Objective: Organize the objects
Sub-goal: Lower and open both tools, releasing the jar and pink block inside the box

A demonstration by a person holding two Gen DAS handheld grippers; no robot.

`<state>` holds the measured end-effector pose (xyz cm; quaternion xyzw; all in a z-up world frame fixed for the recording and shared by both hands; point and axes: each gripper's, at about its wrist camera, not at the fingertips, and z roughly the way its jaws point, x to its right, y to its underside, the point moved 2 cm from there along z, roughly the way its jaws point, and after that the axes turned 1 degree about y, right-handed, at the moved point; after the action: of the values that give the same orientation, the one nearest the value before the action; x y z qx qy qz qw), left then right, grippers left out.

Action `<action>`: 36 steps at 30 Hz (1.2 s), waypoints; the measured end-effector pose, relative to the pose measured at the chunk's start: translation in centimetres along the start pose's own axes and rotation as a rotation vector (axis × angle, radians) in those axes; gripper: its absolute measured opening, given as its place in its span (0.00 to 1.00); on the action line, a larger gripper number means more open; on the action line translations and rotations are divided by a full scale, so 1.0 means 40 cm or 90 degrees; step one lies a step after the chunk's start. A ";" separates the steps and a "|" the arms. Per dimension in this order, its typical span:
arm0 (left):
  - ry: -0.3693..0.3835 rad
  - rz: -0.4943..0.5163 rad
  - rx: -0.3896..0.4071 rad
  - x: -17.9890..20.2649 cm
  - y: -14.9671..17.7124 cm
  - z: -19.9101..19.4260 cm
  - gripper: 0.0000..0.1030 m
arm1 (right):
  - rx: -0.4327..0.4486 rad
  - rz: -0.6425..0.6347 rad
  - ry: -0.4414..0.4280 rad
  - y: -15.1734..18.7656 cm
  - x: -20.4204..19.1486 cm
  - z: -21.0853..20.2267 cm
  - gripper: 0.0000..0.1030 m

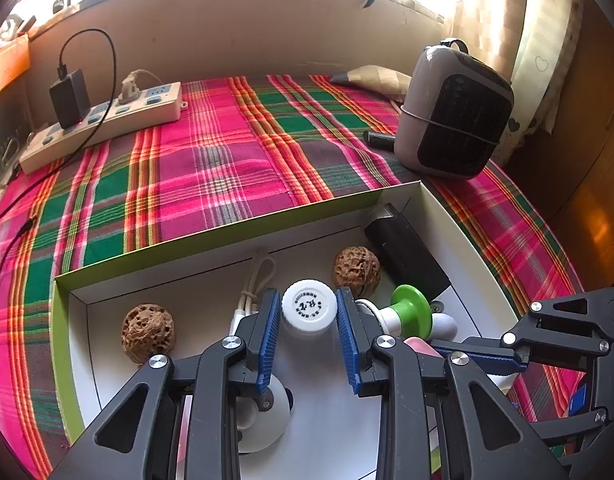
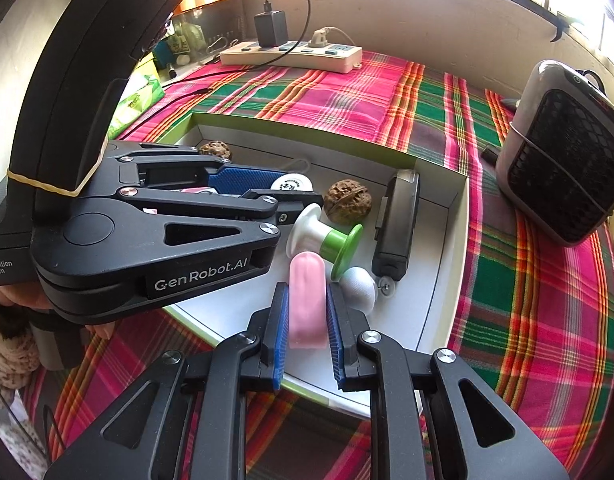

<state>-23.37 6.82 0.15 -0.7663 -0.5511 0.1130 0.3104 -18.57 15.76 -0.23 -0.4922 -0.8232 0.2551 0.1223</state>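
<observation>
Two handheld grippers are working over a shallow white box (image 1: 439, 208) with green outer walls, which is sitting on a bench draped in a pink, green and orange plaid cloth (image 1: 227, 152). In the left wrist view, the left gripper (image 1: 309, 312) is filling the lower centre of the frame, its blue-padded jaws closing on a small white bottle (image 1: 309, 306) with a printed cap, inside the box. In the right wrist view, the right gripper (image 2: 307, 322) is sitting at the bottom centre, its jaws clamping a pink oblong piece (image 2: 305, 300) over the box's near edge. Lying in the box are two walnuts (image 1: 148, 332) (image 1: 356, 271), a black rectangular device (image 1: 407, 256) toward the right wall, a white-and-green spool (image 2: 325, 240), a white rounded object (image 2: 358, 286) beside it, and a looped white cord (image 1: 259, 276). At the upper left of the left wrist view a white power strip (image 1: 107, 120) is carrying a black charger (image 1: 69, 98). At the upper right a grey heater (image 1: 455, 112) is standing on the cloth.
</observation>
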 end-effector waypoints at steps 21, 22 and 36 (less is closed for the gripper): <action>-0.015 -0.007 0.014 0.001 0.008 -0.036 0.29 | 0.004 0.015 0.001 0.004 -0.001 -0.005 0.30; -0.017 -0.008 0.016 0.002 0.009 -0.040 0.30 | 0.007 0.017 0.001 0.006 -0.002 -0.007 0.31; -0.057 -0.025 0.042 0.008 0.042 -0.111 0.30 | 0.040 0.057 0.022 0.026 -0.014 -0.047 0.41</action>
<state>-19.68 5.24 2.66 -0.7388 -0.5753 0.1594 0.3127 -16.69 16.22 0.82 -0.5286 -0.7899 0.2772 0.1405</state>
